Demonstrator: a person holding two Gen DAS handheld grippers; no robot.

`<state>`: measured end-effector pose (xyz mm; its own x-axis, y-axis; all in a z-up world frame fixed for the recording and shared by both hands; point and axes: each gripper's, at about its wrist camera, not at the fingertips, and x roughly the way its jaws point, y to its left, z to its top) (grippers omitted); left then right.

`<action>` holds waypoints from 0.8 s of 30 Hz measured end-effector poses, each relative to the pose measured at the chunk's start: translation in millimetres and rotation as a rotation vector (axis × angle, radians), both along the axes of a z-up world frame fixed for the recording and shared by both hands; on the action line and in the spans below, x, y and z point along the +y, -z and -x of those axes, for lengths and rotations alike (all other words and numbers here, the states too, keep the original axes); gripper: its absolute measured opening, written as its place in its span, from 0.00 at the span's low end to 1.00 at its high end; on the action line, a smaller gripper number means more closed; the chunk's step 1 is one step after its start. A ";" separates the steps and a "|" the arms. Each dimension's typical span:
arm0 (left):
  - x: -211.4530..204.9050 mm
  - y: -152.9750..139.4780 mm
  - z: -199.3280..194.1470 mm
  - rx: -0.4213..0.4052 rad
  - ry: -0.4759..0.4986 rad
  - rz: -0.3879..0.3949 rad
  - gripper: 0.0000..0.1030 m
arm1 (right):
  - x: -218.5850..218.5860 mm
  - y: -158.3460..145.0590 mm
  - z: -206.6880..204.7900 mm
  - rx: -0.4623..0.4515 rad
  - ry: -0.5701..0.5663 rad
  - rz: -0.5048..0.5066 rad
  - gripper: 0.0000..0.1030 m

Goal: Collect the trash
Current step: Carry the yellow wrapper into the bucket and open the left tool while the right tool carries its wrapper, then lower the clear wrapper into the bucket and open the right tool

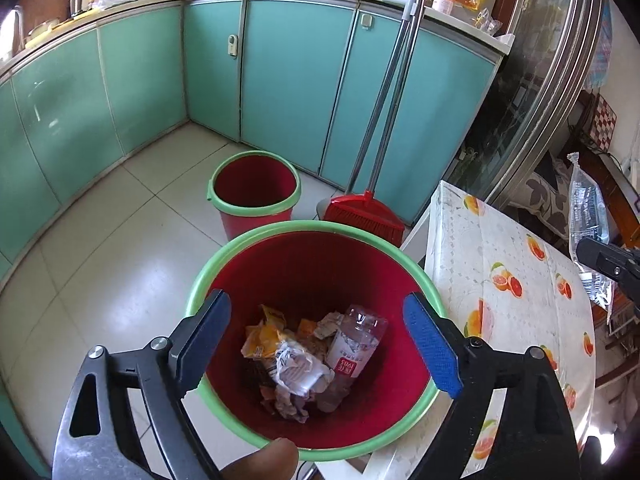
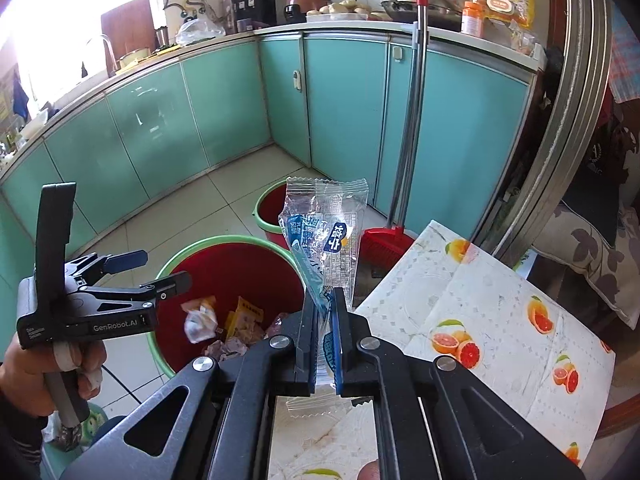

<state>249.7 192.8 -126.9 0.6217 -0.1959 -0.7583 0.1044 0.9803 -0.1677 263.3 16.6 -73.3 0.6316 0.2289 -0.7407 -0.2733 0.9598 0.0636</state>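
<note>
Clear plastic wrapper (image 2: 326,240) with blue print: clamped between the pads of the right gripper (image 2: 324,344), standing upright at frame centre of the right wrist view, above the edge of the fruit-print tablecloth (image 2: 500,320). Same wrapper visible at far right of the left wrist view (image 1: 588,216).

Left gripper (image 1: 316,344): jaws spread wide, nothing between them, positioned over the near red bin with green rim (image 1: 248,244). A crumpled wrapper (image 2: 198,322) appears mid-air below its fingers in the right wrist view.

Bin contents: crumpled paper (image 1: 296,372), yellow wrappers (image 1: 264,336), clear plastic bottle with red label (image 1: 352,348).

Second, similar bin (image 1: 256,208) stands behind it on the tiled floor (image 1: 120,260). Red broom (image 1: 364,216) leans on teal cabinets (image 1: 288,80).
</note>
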 end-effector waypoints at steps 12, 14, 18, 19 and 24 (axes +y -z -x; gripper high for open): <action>67.7 -20.7 21.6 -0.073 -0.183 -0.012 0.86 | 69.0 18.5 -23.2 0.031 -0.131 -0.046 0.04; 79.4 -26.1 27.3 -0.091 -0.209 -0.020 0.86 | 84.2 26.2 -28.4 0.039 -0.160 -0.051 0.04; 98.5 -33.4 38.9 -0.107 -0.247 -0.021 0.86 | 109.6 44.0 -39.8 0.059 -0.200 -0.051 0.04; 101.9 -34.7 41.7 -0.111 -0.255 -0.025 0.86 | 115.4 48.1 -42.7 0.066 -0.204 -0.043 0.05; 114.4 -37.3 51.2 -0.118 -0.280 -0.033 0.86 | 130.7 70.2 -52.9 0.109 -0.212 -0.031 0.23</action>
